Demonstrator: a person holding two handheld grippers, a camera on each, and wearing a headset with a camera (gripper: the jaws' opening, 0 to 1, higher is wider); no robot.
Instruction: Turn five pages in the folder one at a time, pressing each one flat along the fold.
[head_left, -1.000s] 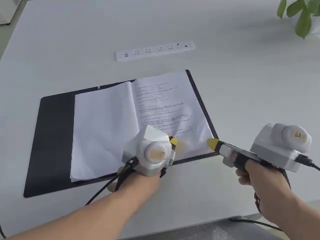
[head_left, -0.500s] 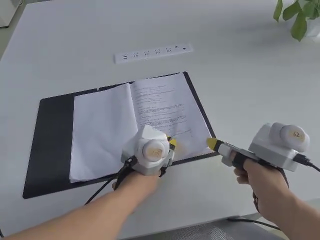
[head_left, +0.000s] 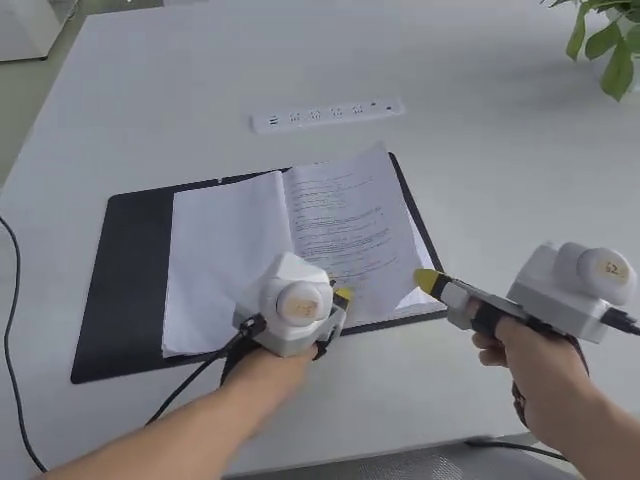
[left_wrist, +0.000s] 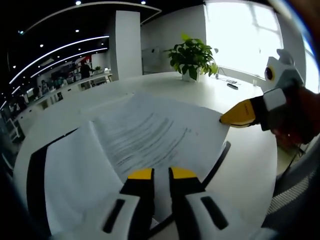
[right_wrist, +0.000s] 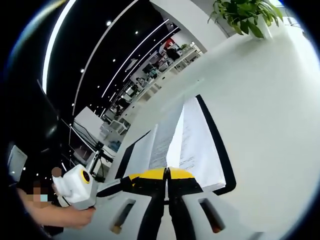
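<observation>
Left claw (left_wrist: 161, 174), jaws a crack apart and empty, sits over the printed page's (head_left: 345, 230) bottom edge by the fold. Right claw (right_wrist: 166, 175), jaws together, has its tip at that page's lower right corner. Since a second ago only the head camera shifted: the folder (head_left: 130, 290) lies open on the bench (head_left: 480, 150) as before, so this turn likely hasn't begun, and it's unclear whether the right claw pinches the corner.

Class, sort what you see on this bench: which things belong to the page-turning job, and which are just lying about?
Belongs to the job: black folder, printed page, blank page, left gripper, right gripper.

Just lying about: power strip, plant.
</observation>
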